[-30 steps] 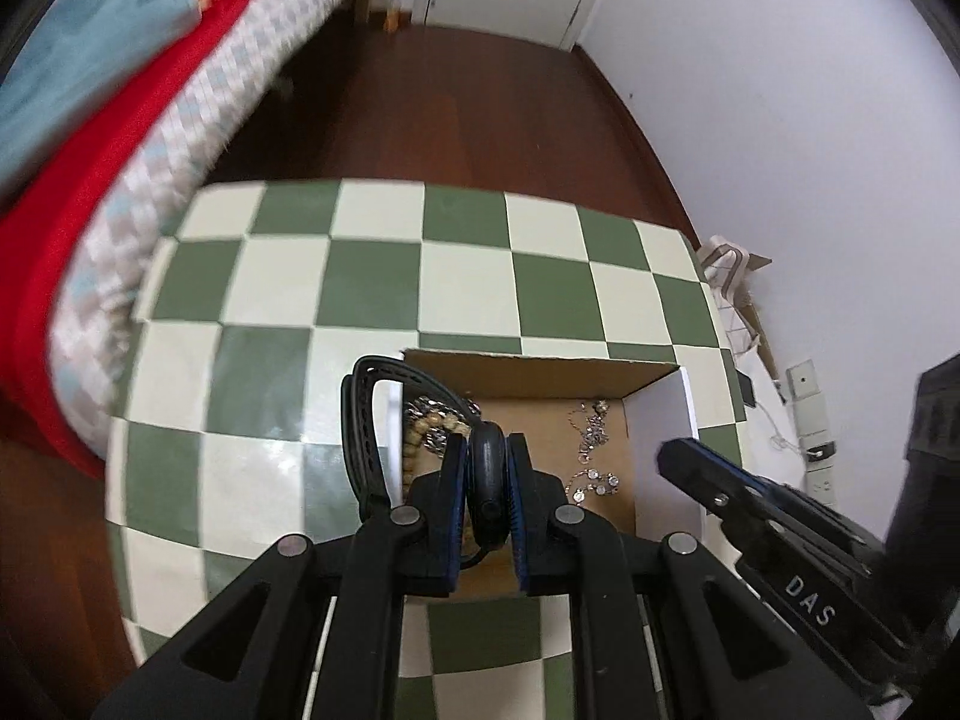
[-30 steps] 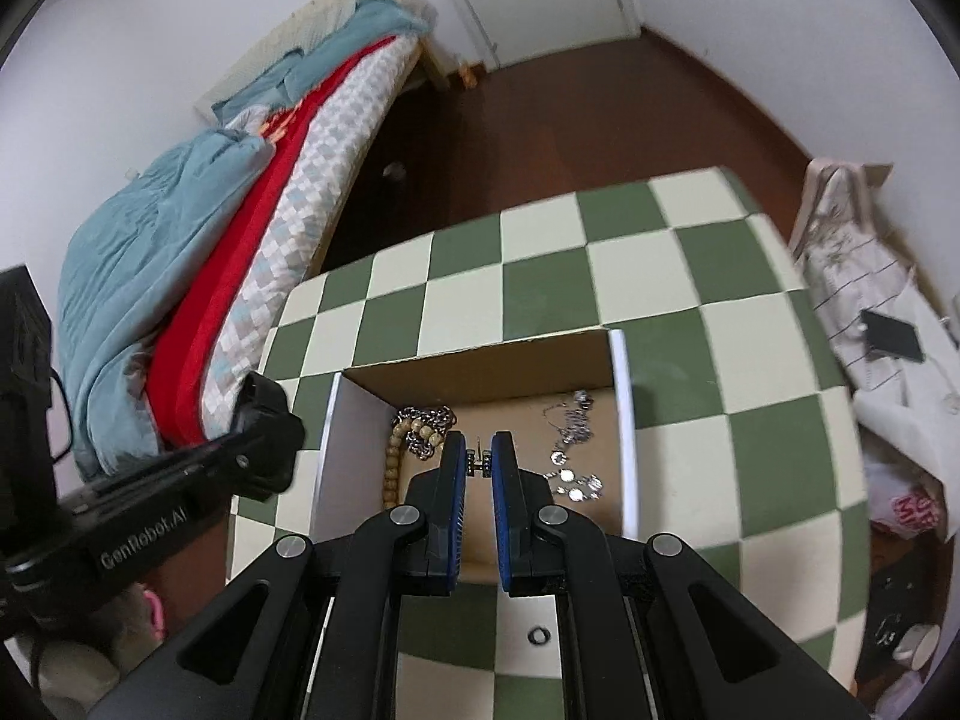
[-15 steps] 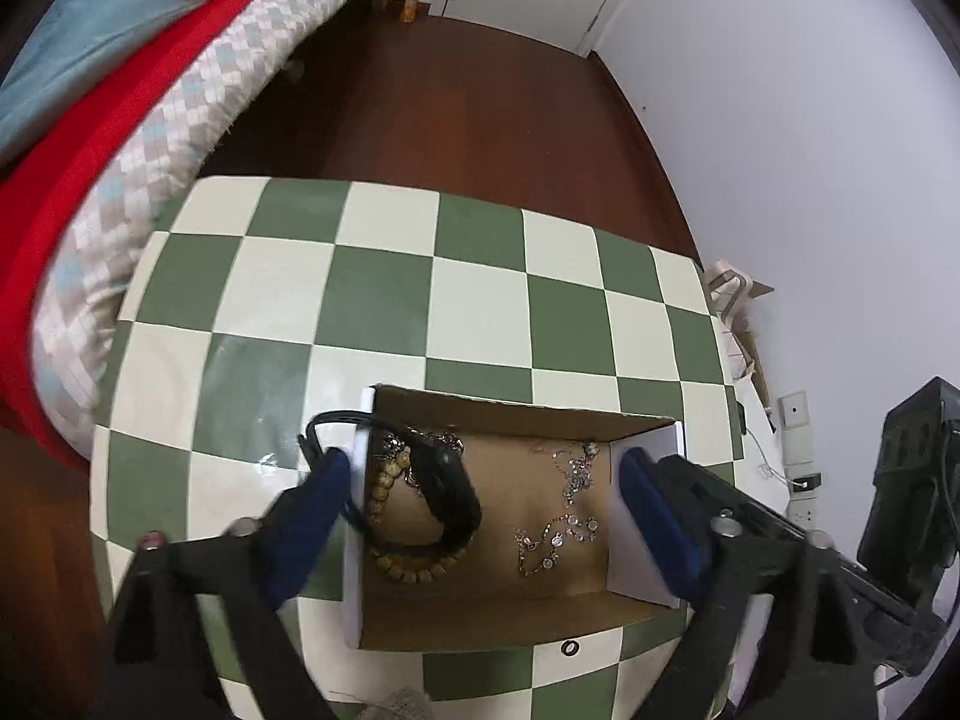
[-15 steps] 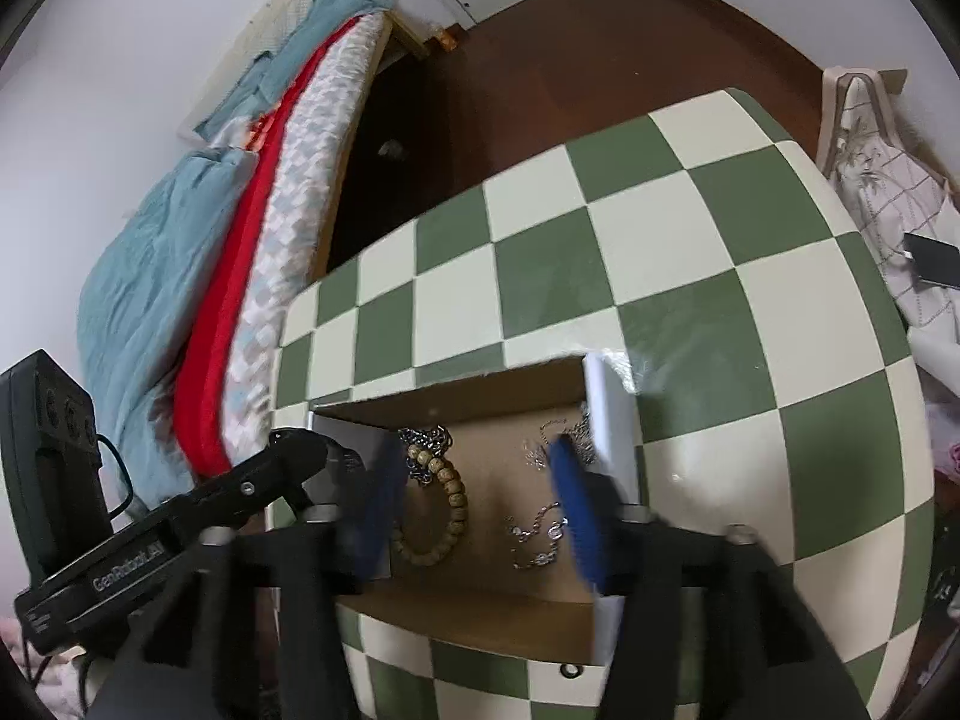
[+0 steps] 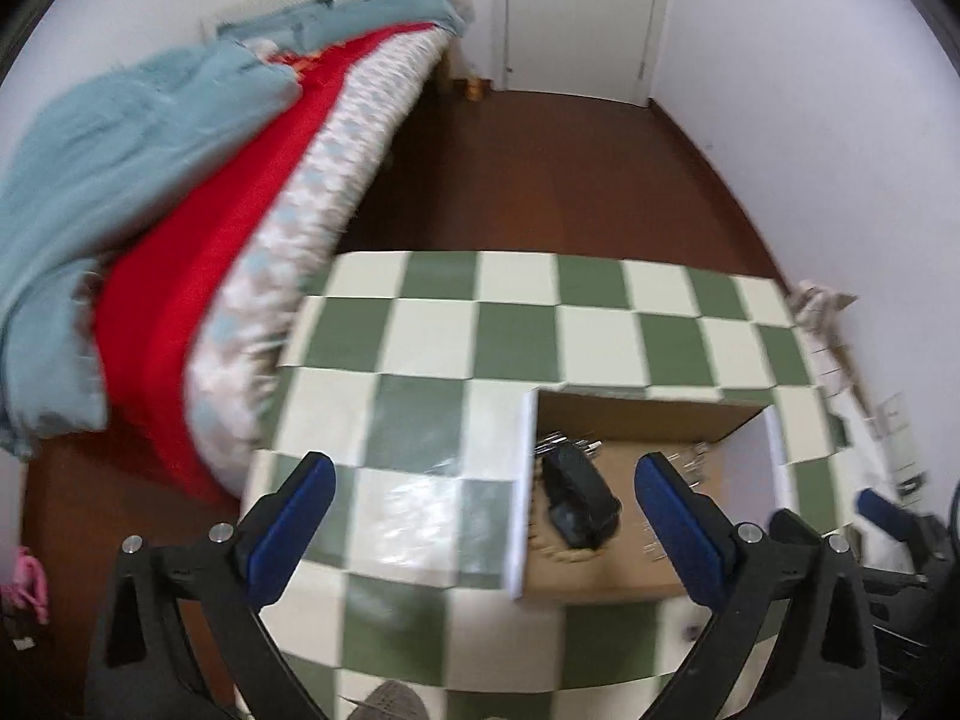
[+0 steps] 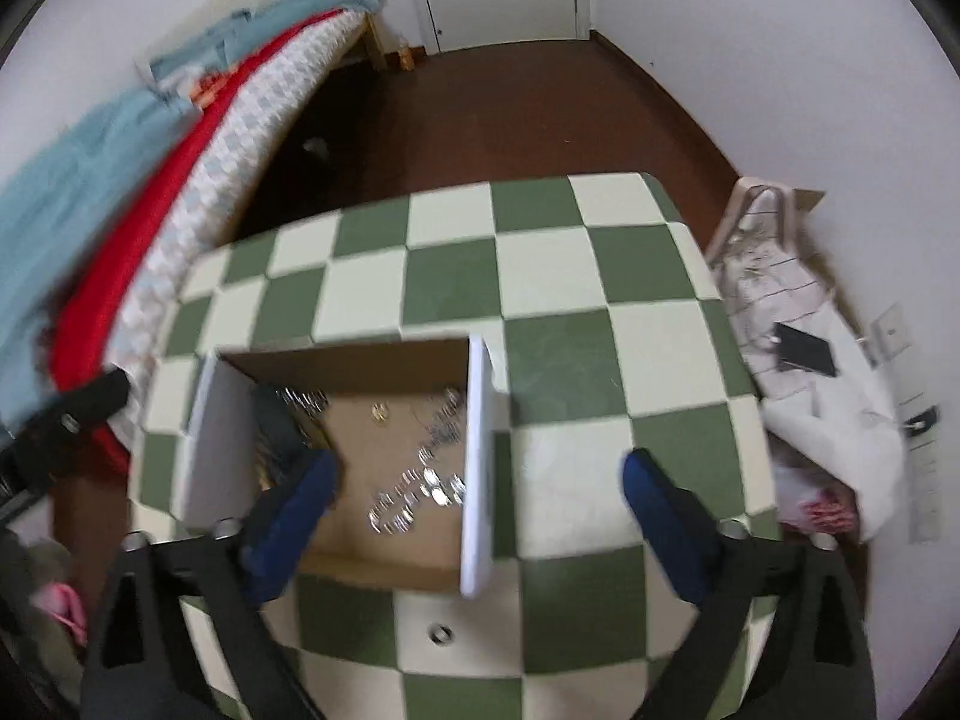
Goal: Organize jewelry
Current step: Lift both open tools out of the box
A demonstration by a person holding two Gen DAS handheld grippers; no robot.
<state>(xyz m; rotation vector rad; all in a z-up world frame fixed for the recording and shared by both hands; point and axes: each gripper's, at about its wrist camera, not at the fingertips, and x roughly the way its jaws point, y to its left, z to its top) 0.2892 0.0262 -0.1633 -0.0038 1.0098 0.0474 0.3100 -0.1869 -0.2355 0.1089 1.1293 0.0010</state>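
An open cardboard box [image 5: 636,582] [image 6: 384,564] sits on the green-and-cream checkered table [image 5: 516,330] [image 6: 540,264]. Inside lie a black watch [image 5: 579,495], a wooden bead bracelet [image 5: 567,553], silver chains [image 6: 420,489] and a small gold piece [image 6: 379,413]. The watch shows dimly at the box's left wall in the right wrist view [image 6: 279,429]. My left gripper [image 5: 480,528] is open and empty above the box's left wall. My right gripper [image 6: 480,516] is open and empty above the box's right wall. A small ring [image 6: 440,634] lies on the table in front of the box.
A bed with red and blue blankets [image 5: 180,192] [image 6: 120,180] runs along the table's left side. A bag and clothes [image 6: 798,312] lie to the right by the wall. Brown floor and a white door [image 5: 576,12] are beyond the table.
Both grippers were shut a second ago, the left on the black watch. Both opened, the watch now lies in the box, and both grippers have pulled up and back.
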